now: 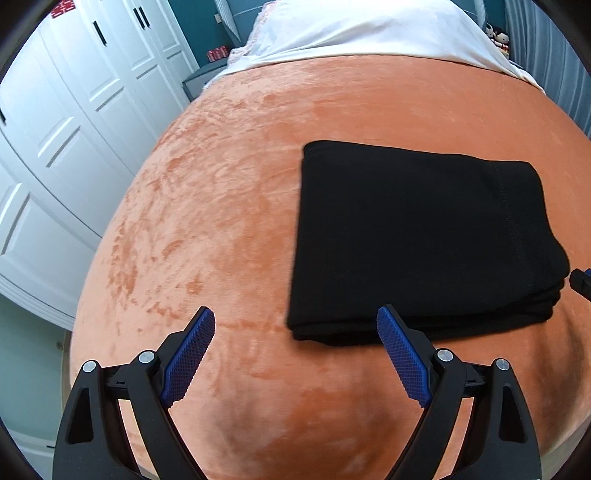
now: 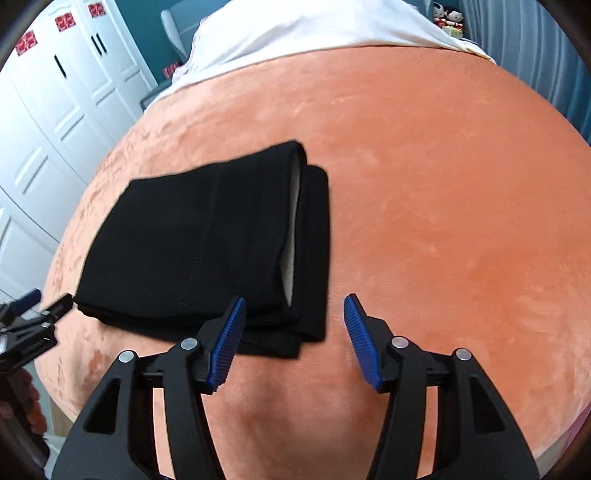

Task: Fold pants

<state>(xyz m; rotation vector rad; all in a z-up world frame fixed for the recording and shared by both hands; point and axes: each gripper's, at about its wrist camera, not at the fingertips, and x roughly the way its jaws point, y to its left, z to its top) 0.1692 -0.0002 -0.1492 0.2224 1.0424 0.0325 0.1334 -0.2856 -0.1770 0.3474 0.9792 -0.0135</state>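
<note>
The black pants (image 1: pixel 424 236) lie folded into a thick rectangle on the orange bedspread (image 1: pixel 229 206). My left gripper (image 1: pixel 295 325) is open just off the stack's near left corner, with only blanket between its blue pads. In the right wrist view the same pants (image 2: pixel 207 243) show a pale lining along the right fold. My right gripper (image 2: pixel 294 306) is open over the stack's near right corner; its left pad hangs over the cloth without pinching it. The left gripper (image 2: pixel 44 306) shows at that view's left edge beside the pants.
A white sheet and pillow (image 1: pixel 351 33) cover the far end of the bed. White wardrobe doors (image 1: pixel 74 122) stand close along the left side. Small dolls (image 2: pixel 448 18) sit at the far right by a blue wall. A hand (image 2: pixel 22 398) shows at lower left.
</note>
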